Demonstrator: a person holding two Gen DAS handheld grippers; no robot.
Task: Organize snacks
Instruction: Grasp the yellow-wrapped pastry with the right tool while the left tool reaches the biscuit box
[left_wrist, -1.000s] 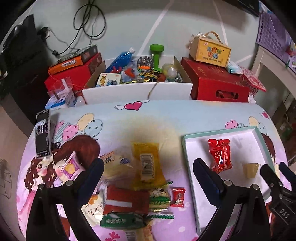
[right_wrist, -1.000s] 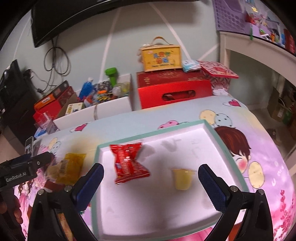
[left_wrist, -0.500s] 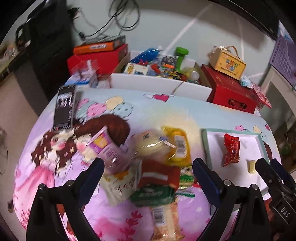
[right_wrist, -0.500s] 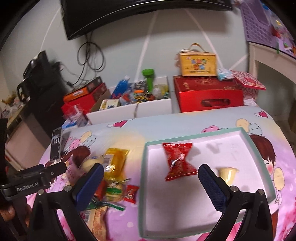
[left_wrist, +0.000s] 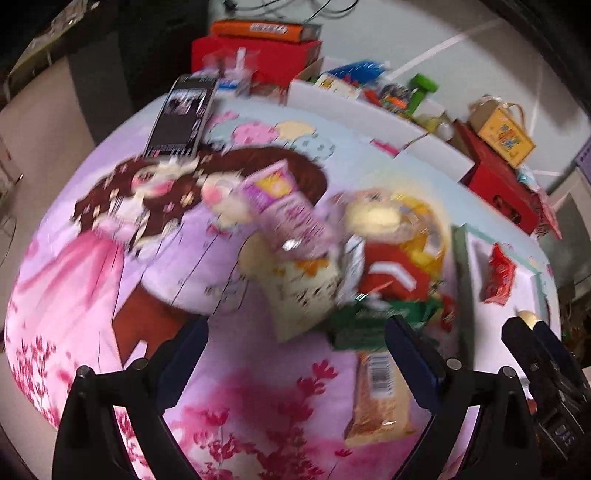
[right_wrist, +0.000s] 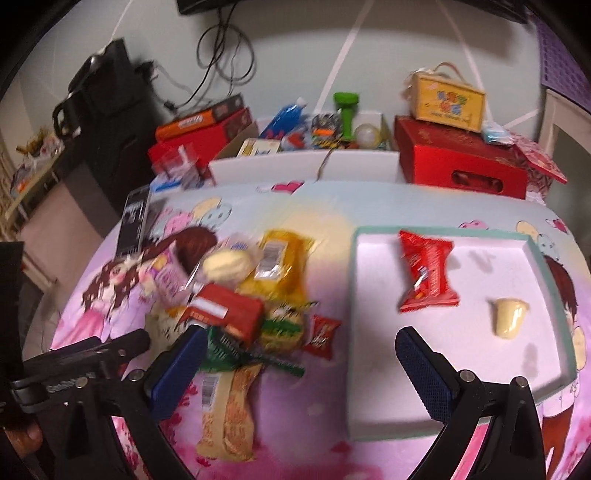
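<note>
Right wrist view: tray (right_wrist: 546, 266) holds two snacks; both grippers' fingers apart, empty.

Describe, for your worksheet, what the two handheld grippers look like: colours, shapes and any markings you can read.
Both are black plastic. The left gripper and the right gripper each have two angled arms fastened with silver screws. Their fingers carry dark blue textured pads. Seen from the right wrist camera, the left gripper's body bears white lettering, too blurred to read for certain. No cables or sleeves show.
</note>
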